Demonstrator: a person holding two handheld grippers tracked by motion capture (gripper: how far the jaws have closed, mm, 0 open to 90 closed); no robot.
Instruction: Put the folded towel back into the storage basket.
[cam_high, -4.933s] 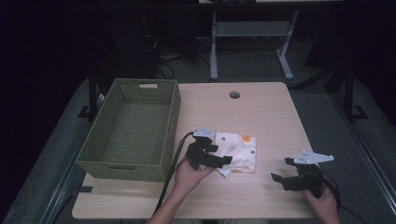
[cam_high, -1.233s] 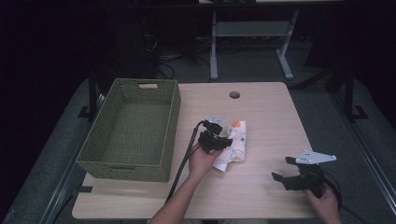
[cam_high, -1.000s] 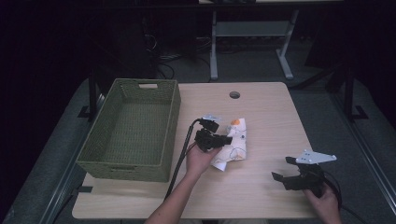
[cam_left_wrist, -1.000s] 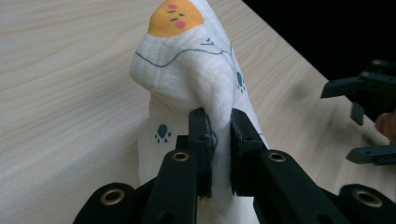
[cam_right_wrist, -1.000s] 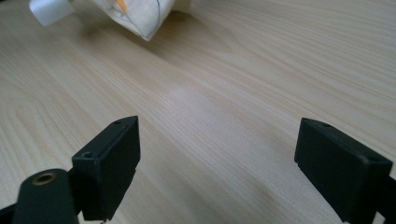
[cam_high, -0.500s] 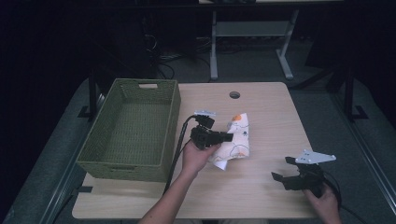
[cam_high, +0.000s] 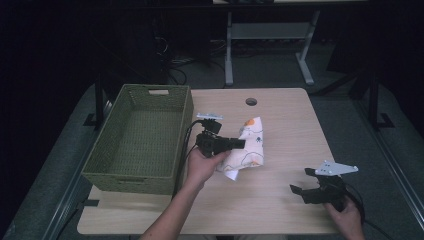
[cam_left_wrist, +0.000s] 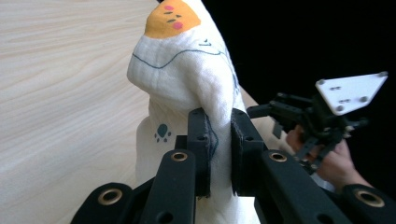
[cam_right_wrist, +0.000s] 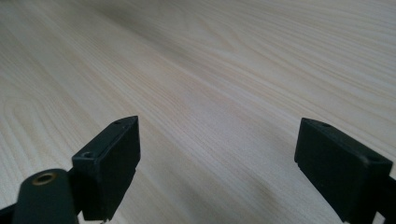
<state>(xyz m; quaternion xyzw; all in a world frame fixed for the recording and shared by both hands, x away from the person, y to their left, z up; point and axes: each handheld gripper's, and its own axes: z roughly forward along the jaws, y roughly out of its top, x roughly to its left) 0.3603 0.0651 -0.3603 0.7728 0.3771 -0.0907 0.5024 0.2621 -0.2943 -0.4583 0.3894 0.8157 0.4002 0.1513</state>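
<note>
We see the left gripper (cam_high: 239, 143) near the middle of the bench (cam_high: 280, 210), its 2 jaws clamped on a fold of the white printed cloth (cam_high: 247, 150). In the left gripper view the same jaws pinch the cloth (cam_left_wrist: 187, 84) between the pads, and the fabric rises above them in a rounded bunch with an orange patch at the top and a small blue paw print lower down. From above, the cloth is gathered up at the grip, and its lower end trails to the bench surface just right of the left hand (cam_high: 202, 165). The woven green basket (cam_high: 107, 172) stands just left of that hand. The right gripper (cam_high: 306, 191) sits low at the bench's near right corner, well apart from the cloth, its jaws wide apart over bare wood.
</note>
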